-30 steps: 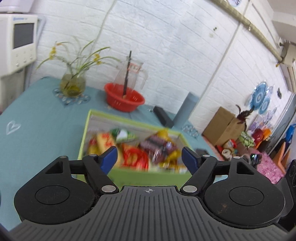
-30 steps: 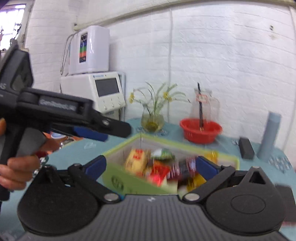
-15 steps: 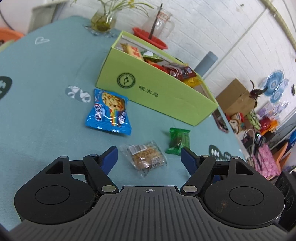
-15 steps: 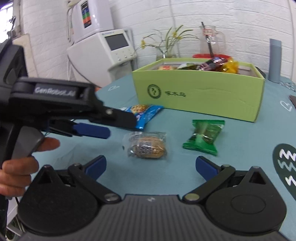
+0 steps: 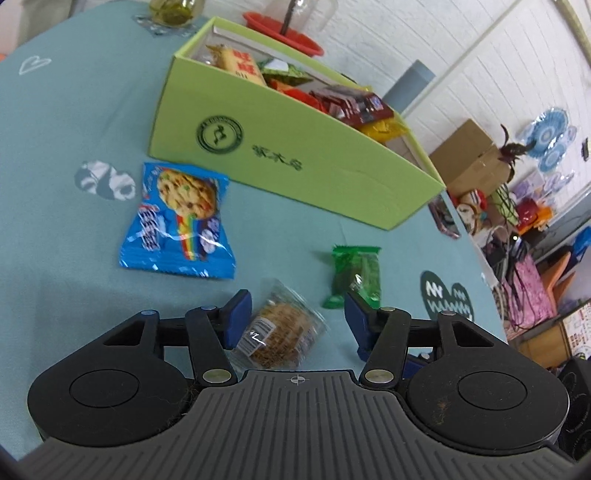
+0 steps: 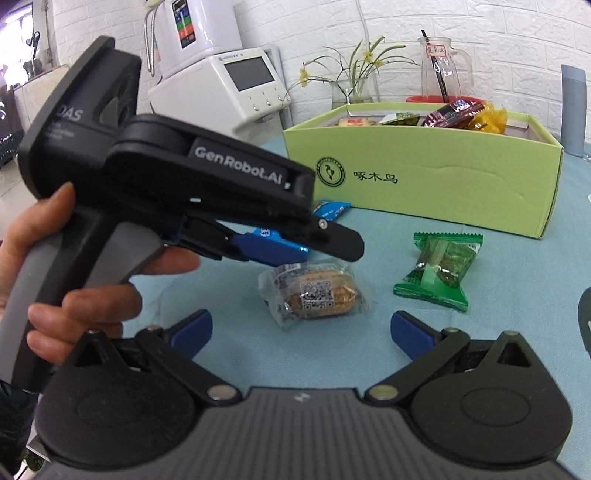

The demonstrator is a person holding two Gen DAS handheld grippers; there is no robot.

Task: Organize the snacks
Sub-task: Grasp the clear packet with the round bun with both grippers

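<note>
A brown cake in a clear wrapper [image 5: 280,332] lies on the teal tablecloth in front of the green snack box [image 5: 295,166]. My left gripper [image 5: 297,317] straddles this cake, jaws closing. The left pad is at the wrapper's edge and the right pad stands apart from it. In the right wrist view a hand holds the left gripper [image 6: 295,249] just above the cake [image 6: 317,295]. My right gripper [image 6: 301,328] is open and empty, a little short of the cake. A blue cookie pack [image 5: 177,221] and a green candy pack [image 5: 356,273] lie on either side.
The box [image 6: 424,177] holds several snack packs. Behind it stand a red basket [image 5: 284,31], a glass jug [image 6: 441,79], a flower vase [image 6: 351,88] and a grey cylinder [image 6: 572,107]. A white appliance [image 6: 229,88] is at the back left. A phone [image 5: 445,218] lies near the table's right edge.
Both grippers have come down from above the box to the loose snacks on the cloth. The left jaws have narrowed around the clear-wrapped cake.
</note>
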